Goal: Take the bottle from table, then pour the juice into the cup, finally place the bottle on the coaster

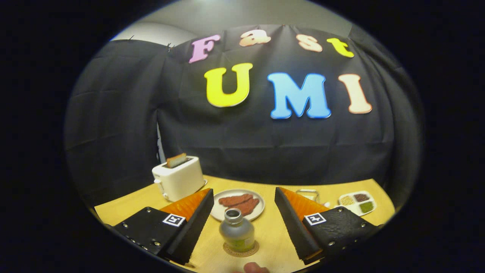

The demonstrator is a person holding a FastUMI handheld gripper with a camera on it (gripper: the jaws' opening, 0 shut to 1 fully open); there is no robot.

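Observation:
A small bottle with a frosted body, a green label and an uncapped dark neck stands upright on a round brown coaster on the wooden table. My gripper is open; the bottle stands between its two fingers, low down near their bases, with a clear gap on each side. Neither finger touches it. A clear glass cup peeks out just beyond the right finger, partly hidden by it.
A white toaster with a slice of bread in it stands beyond the left finger. A white plate with reddish meat strips lies just behind the bottle. A divided snack dish sits at the far right. A fingertip shows near the coaster.

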